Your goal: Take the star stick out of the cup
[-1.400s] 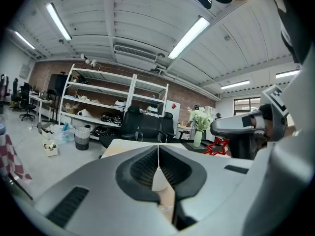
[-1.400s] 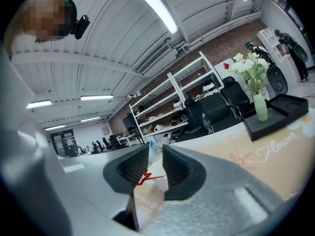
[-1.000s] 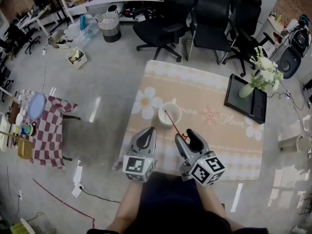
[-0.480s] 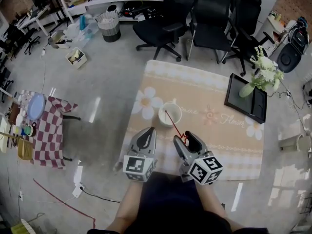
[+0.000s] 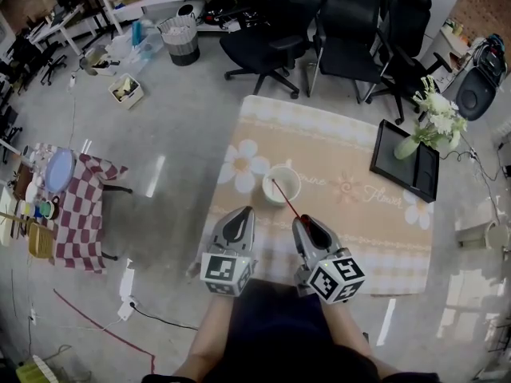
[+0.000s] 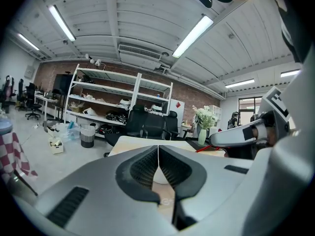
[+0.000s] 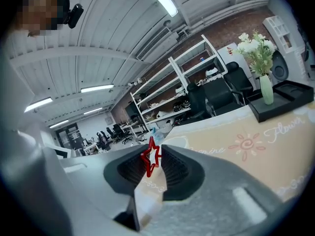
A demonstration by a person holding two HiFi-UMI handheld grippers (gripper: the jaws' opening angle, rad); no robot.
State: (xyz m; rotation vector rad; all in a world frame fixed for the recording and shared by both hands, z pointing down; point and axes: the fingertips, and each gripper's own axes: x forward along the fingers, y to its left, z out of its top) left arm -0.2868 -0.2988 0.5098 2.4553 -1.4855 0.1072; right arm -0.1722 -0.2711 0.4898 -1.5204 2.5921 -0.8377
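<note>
A white cup [image 5: 281, 183] stands on the beige flowered tablecloth [image 5: 351, 154]. A thin red stick [image 5: 286, 200] leans out of it toward me. Its red star end [image 7: 150, 157] sits between the pads of my right gripper [image 5: 306, 225], whose jaws have just been closing and now pinch it. In the right gripper view the right gripper [image 7: 152, 154] shows the star upright in the narrow gap. My left gripper [image 5: 239, 223] hangs beside it at the table's near edge, apart from the cup. The left gripper [image 6: 158, 157] is shut with nothing in it.
A black tray [image 5: 403, 166] with a vase of white flowers [image 5: 433, 118] is at the table's right side. Black office chairs [image 5: 271, 42] stand beyond the far edge. A small table with a checked cloth [image 5: 80, 214] is on the floor to the left.
The right gripper's jaws stood wide around the stick's star end; now they have closed onto it. The left gripper has not moved.
</note>
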